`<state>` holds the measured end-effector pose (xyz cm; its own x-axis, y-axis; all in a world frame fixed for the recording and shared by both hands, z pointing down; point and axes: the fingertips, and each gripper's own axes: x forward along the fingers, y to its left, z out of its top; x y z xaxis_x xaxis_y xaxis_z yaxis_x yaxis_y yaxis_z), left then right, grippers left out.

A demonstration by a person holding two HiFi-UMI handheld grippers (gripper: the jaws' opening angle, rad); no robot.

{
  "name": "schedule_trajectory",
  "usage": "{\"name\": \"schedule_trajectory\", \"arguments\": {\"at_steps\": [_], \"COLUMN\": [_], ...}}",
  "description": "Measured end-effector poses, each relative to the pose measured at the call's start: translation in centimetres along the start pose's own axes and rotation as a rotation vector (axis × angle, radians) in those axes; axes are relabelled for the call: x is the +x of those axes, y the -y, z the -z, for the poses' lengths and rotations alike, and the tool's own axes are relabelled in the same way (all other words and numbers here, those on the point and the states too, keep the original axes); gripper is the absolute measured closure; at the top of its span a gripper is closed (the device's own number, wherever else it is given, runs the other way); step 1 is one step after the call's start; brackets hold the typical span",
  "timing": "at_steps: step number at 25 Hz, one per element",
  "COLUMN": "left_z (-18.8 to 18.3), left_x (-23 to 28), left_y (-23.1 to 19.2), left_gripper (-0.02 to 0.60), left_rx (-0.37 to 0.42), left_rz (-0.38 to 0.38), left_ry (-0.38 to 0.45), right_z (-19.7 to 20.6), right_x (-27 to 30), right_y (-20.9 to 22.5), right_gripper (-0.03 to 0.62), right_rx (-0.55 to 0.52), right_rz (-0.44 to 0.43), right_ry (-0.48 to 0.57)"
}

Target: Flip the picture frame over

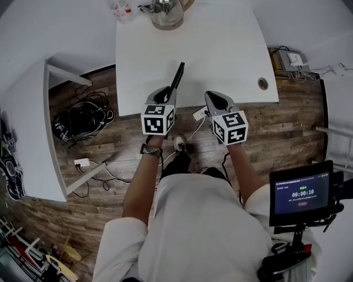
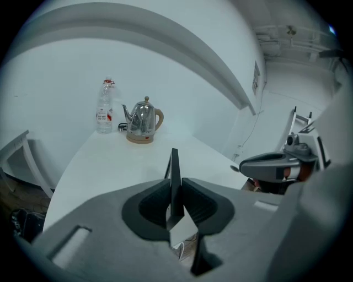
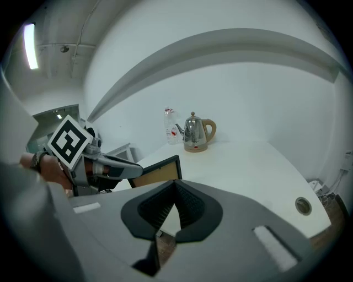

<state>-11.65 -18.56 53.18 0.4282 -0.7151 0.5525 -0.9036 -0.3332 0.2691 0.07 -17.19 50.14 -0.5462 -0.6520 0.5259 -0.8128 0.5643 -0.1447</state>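
The picture frame (image 1: 178,77) has a black rim and stands on edge over the near side of the white table (image 1: 220,49). My left gripper (image 1: 168,91) is shut on its near edge. In the left gripper view the frame (image 2: 175,171) shows edge-on as a thin dark blade between the pads of the left gripper (image 2: 175,190). In the right gripper view the frame (image 3: 157,172) shows a brown board face. My right gripper (image 1: 211,96) hovers beside it on the right, apart from it. The right gripper (image 3: 175,184) has its jaws together with nothing between them.
A steel kettle (image 1: 166,14) and a water bottle (image 1: 121,10) stand at the table's far edge. A round cable hole (image 1: 263,83) sits near the right corner. Cables (image 1: 83,118) lie on the wooden floor at left, beside a white shelf (image 1: 27,126). A screen (image 1: 301,193) stands at right.
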Motion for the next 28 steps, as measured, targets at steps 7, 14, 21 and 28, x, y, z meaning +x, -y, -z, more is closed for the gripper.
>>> {"name": "schedule_trajectory", "arguments": {"at_steps": [7,14,21,28], "left_z": [-0.6,-0.5,0.7,3.7], "left_x": [-0.9,-1.6,-1.8,-1.3], "left_y": [-1.1,-2.6,-5.1,-7.4], "left_gripper": [0.514,0.514,0.512,0.581], "left_rx": [-0.009,-0.011,-0.074,-0.028], "left_rz": [-0.034,-0.073,-0.089,-0.111], "left_ry": [0.031,0.029,0.024,-0.024], "right_z": [-0.2,-0.4,-0.6,0.7], "right_x": [0.4,1.0,2.9,4.6], "right_y": [-0.5,-1.3,-1.9,-2.3], "right_gripper": [0.592,0.592,0.592,0.592], "right_rx": [-0.007,-0.002,-0.008,-0.007], "right_rz": [-0.015,-0.037,-0.046,-0.036], "right_ry": [-0.003,-0.001,-0.017,-0.045]}}
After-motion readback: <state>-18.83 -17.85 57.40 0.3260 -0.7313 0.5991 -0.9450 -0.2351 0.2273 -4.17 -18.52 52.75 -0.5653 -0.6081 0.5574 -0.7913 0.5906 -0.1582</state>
